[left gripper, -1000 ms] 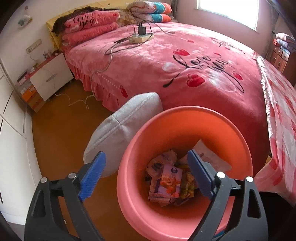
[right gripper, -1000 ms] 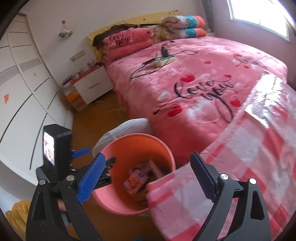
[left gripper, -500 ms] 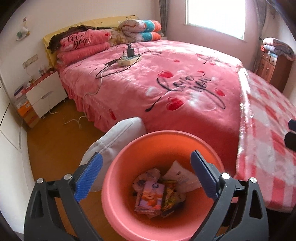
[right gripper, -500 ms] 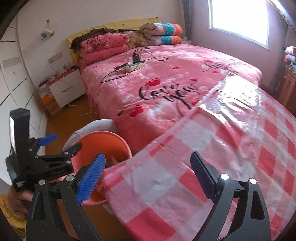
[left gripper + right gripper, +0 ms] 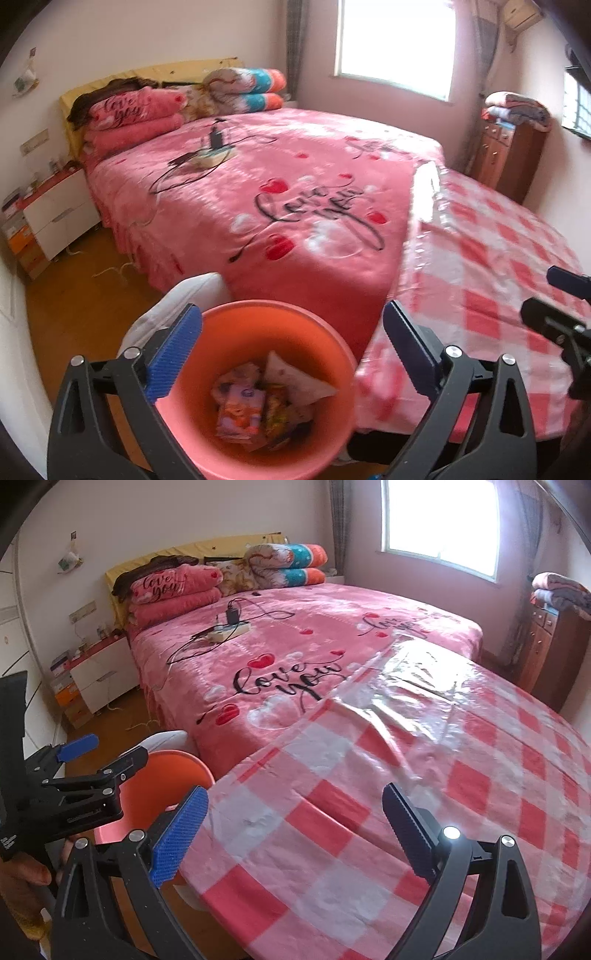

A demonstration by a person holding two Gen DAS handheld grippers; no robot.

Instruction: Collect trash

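Observation:
An orange-pink trash bin (image 5: 207, 435) stands on the floor between the bed and a checked table. It holds several snack wrappers (image 5: 255, 406). My left gripper (image 5: 291, 354) is open and empty above the bin's mouth. My right gripper (image 5: 291, 830) is open and empty above the red-and-white checked tablecloth (image 5: 369, 812). The bin's rim shows at the left of the right wrist view (image 5: 159, 786), partly behind the left gripper's body (image 5: 66, 797).
A large bed with a pink blanket (image 5: 295, 192) fills the middle; a power strip with cables (image 5: 210, 155) lies on it. A grey cushion (image 5: 177, 306) leans by the bin. A white nightstand (image 5: 55, 218) is at far left, a brown cabinet (image 5: 509, 158) at far right.
Both grippers have risen and pulled back from the bin. The bin now sits lower and smaller in the left view; the right view has swung over the checked tablecloth. Both jaws stay open.

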